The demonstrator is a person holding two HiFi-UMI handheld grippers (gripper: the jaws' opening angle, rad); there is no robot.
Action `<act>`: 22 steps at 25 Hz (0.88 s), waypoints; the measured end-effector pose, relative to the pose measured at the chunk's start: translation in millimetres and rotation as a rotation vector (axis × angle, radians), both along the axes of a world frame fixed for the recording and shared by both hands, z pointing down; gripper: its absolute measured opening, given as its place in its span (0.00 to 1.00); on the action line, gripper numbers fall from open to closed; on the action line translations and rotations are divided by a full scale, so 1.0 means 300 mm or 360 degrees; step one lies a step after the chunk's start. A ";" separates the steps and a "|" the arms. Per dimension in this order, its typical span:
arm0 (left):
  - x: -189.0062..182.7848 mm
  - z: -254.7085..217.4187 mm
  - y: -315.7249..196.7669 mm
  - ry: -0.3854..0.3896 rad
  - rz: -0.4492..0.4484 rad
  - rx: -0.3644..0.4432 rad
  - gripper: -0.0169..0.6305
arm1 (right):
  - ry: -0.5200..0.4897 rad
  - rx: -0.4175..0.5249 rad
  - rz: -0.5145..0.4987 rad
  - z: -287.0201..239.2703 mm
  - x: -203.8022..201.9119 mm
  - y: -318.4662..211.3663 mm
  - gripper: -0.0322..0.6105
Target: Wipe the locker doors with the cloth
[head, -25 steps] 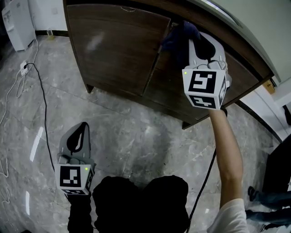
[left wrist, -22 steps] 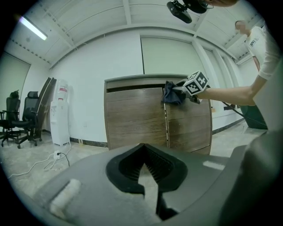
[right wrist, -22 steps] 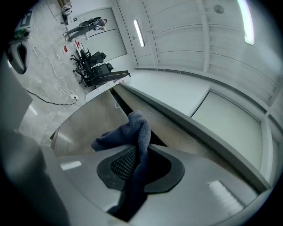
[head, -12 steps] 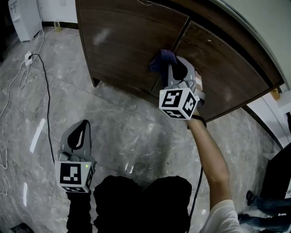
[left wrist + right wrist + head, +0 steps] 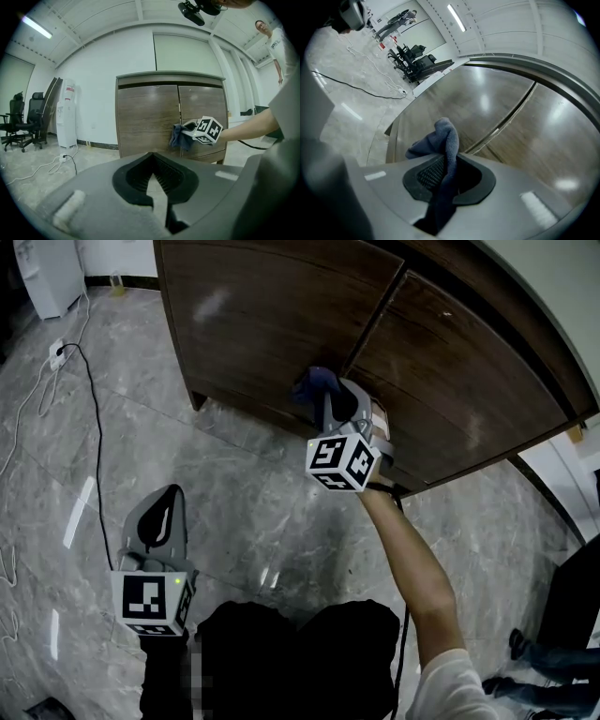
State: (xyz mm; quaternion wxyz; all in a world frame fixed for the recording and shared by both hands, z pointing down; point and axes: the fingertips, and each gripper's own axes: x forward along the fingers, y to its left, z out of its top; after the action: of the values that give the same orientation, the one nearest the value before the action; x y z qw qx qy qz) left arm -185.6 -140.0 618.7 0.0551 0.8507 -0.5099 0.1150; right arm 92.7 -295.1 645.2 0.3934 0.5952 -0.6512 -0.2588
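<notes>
**A:** How does the wipe go well here?

**B:** The right tool [image 5: 326,397] clamps the cloth [image 5: 312,385], which seems pressed low on the doors [image 5: 262,315], at the seam [image 5: 375,315]. It likely needs firm, even contact and overlapping strokes. The left tool [image 5: 167,507], jaws together and empty, hangs at 7 o'clock.

**A:** And how does the cloth lie?

**B:** It is bunched long. In the head view its axis runs out along the jaws, with the tip toward 11 o'clock.

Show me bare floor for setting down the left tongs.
Grey marble floor lies bare between the black cable and the dark wooden locker, ahead of the left tongs. Crowded: white power strip far left; the door seam, where the right tongs hold the blue cloth.
</notes>
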 end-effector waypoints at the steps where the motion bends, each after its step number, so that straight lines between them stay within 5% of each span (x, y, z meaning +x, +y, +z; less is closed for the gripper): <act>1: 0.000 0.003 -0.001 -0.0001 0.0001 -0.0003 0.03 | 0.0000 -0.0022 0.0001 0.030 -0.001 -0.001 0.13; 13: -0.018 0.045 -0.010 -0.0021 -0.0022 -0.0042 0.03 | 0.0001 -0.0344 0.0028 0.409 -0.002 0.001 0.13; 22: -0.015 0.031 -0.018 -0.0005 -0.0030 -0.0048 0.03 | 0.0032 -0.0173 -0.0033 0.169 -0.076 -0.061 0.13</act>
State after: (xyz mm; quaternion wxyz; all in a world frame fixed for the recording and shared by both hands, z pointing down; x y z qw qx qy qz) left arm -190.1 -145.3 628.0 0.0682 0.8447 -0.5163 0.1236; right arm 69.7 -313.3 695.8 0.4289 0.5636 -0.6664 -0.2329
